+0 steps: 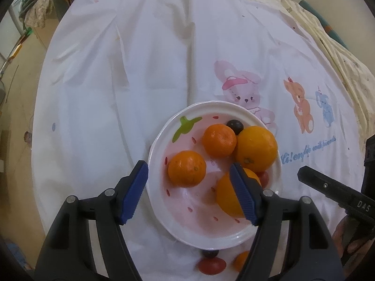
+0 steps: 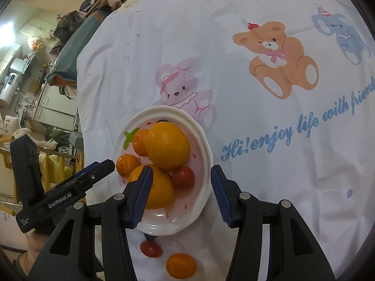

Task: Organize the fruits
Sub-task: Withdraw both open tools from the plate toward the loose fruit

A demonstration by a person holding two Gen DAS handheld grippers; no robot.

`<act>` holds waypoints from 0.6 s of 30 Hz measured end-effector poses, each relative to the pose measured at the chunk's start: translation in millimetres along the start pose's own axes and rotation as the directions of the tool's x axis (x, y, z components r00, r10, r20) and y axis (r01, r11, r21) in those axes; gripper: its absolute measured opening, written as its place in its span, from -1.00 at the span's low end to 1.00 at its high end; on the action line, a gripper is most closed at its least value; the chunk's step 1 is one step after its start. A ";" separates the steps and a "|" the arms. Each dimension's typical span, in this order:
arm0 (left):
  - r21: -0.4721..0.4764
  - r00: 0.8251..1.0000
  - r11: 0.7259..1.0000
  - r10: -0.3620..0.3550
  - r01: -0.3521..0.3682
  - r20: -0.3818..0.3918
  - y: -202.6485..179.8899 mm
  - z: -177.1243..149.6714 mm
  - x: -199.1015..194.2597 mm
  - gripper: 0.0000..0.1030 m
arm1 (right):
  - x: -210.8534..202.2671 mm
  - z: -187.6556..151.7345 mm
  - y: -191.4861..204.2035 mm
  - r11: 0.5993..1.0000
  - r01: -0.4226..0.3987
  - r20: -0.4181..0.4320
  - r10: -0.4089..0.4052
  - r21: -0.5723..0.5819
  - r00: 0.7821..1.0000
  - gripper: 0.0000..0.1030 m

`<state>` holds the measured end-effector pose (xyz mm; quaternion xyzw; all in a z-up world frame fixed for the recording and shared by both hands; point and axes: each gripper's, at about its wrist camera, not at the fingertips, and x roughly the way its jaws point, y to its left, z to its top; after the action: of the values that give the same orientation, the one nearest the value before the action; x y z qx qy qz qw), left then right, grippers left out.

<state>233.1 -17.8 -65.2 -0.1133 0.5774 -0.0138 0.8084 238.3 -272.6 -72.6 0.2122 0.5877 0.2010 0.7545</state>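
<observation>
A white plate with a pink strawberry pattern (image 1: 199, 201) lies on the cloth. It holds two big oranges (image 1: 256, 148) (image 1: 225, 194), two mandarins (image 1: 219, 140) (image 1: 186, 168), a dark grape (image 1: 235, 125) and a red tomato (image 1: 264, 178). My left gripper (image 1: 188, 166) hangs open over the plate with nothing pressed between its pads. My right gripper (image 2: 181, 168) is open too, above the plate's near side (image 2: 206, 154) and a tomato (image 2: 183, 176). On the cloth in front of the plate lie a tomato (image 2: 151, 249), a mandarin (image 2: 181, 265) and a grape (image 2: 150, 237).
The white cloth (image 2: 257, 128) is printed with a pink rabbit, a bear, an elephant and blue lettering. The other gripper (image 2: 93, 173) reaches in from the left of the right wrist view. Cluttered room furniture (image 2: 28, 82) stands beyond the cloth's left edge.
</observation>
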 end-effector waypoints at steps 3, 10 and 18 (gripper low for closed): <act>-0.018 1.000 1.000 -0.008 0.008 0.008 3.9 -3.8 -10.3 0.33 | -7.5 -4.9 1.2 1.000 0.006 0.011 -0.006 0.004 1.000 0.04; 0.010 0.999 1.000 0.010 -0.011 0.040 6.4 -23.3 -37.8 0.33 | -26.6 -29.6 10.2 1.000 0.030 0.018 -0.030 -0.007 0.999 0.05; 0.038 1.000 0.999 -0.006 0.007 -0.009 4.5 -67.3 -41.2 0.33 | -41.9 -67.0 9.3 0.999 0.045 0.015 -0.046 0.017 0.999 0.05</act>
<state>155.9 -18.4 -48.5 -0.0998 0.5804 -0.0279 0.8077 163.1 -282.4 -48.6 0.2065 0.5882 0.1773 0.7615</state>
